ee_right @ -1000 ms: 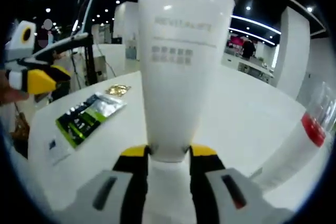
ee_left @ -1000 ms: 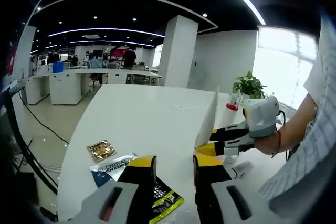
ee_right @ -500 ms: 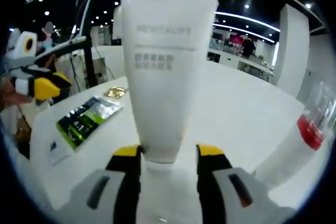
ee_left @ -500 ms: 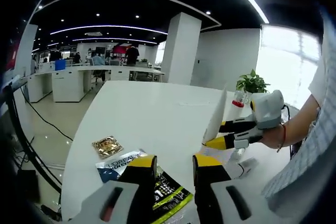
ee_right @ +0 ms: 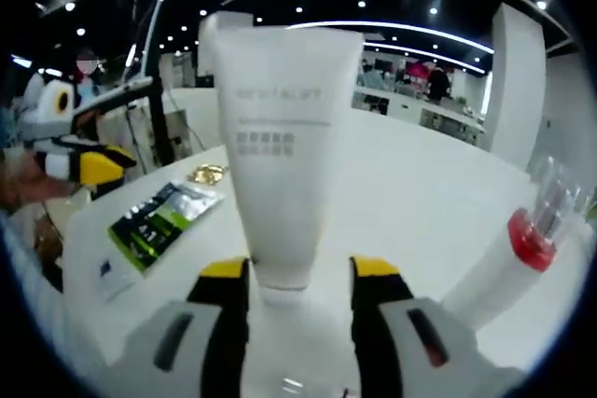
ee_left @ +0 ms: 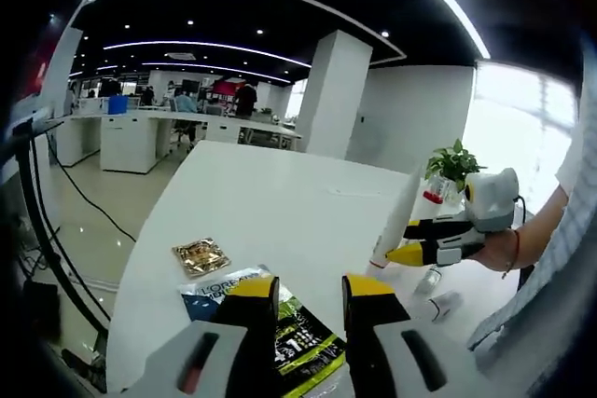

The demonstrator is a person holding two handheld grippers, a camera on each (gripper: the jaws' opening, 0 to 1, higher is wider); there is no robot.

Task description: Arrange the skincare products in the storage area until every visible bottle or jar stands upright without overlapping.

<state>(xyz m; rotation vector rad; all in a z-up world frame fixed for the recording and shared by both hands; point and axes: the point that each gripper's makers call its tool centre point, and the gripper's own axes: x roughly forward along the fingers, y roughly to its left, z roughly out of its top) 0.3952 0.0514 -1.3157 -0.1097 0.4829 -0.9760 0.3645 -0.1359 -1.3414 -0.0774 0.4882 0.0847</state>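
My right hand-held gripper point(ee_right: 300, 279) had the white tube point(ee_right: 283, 160) squeezed tight a second ago. Now its jaws have spread, and I can see a little gap on each side of the tube's bottom end. So I have let go. The tube stands up by itself on the white counter point(ee_right: 410, 202), cap end down, right between the open jaws. That is one thing standing, which is good.

Just to the right, a white bottle with a red band point(ee_right: 508, 258) leans over. I think it needs fixing next.

My left hand-held gripper point(ee_left: 308, 300) is open and holds nothing. It hangs above the green packet point(ee_left: 303, 347). A gold packet point(ee_left: 201, 255) lies near it. From this side I see the tube point(ee_left: 399, 221) upright, with the right hand-held gripper point(ee_left: 410, 251) at its base.

I should pull back slowly, so I don't knock the tube.
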